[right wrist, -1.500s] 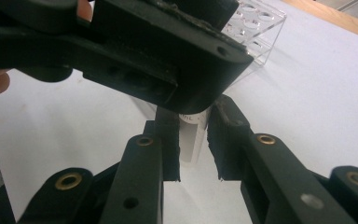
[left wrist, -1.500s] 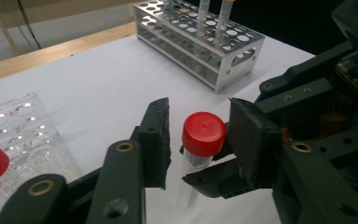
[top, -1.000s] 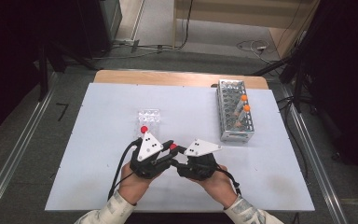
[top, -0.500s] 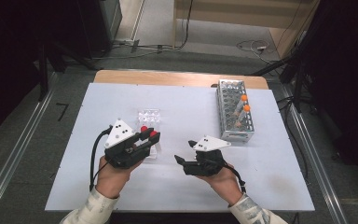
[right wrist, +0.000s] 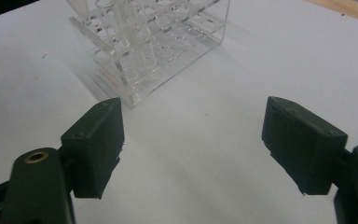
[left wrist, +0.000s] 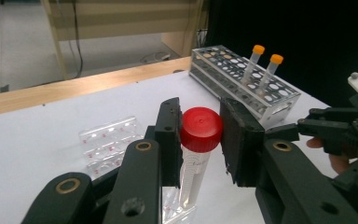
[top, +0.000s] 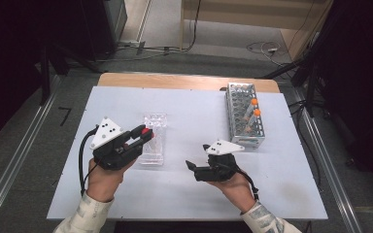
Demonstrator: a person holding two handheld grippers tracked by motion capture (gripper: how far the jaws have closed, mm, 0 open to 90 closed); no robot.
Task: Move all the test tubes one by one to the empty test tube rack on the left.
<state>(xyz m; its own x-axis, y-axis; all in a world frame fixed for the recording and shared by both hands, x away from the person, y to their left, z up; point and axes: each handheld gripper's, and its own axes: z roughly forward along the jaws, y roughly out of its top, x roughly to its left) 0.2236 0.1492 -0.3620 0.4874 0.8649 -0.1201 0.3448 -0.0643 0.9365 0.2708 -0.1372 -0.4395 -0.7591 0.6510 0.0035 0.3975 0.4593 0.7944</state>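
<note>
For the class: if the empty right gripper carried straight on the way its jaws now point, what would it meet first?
Probably the clear plastic rack lying ahead of the right gripper; only bare white table lies between, though depth is hard to judge.

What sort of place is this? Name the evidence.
Probably a lab-style recording bench: a white table carries a test-tube rack holding orange-capped tubes, and the left claw grips a red-capped tube.

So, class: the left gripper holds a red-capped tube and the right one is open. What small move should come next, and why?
Probably carry the red-capped tube toward the rack. The left gripper grips it just below the cap, the right gripper has just opened with nothing between its fingers, and the rack has free holes beside two orange-capped tubes.
</note>
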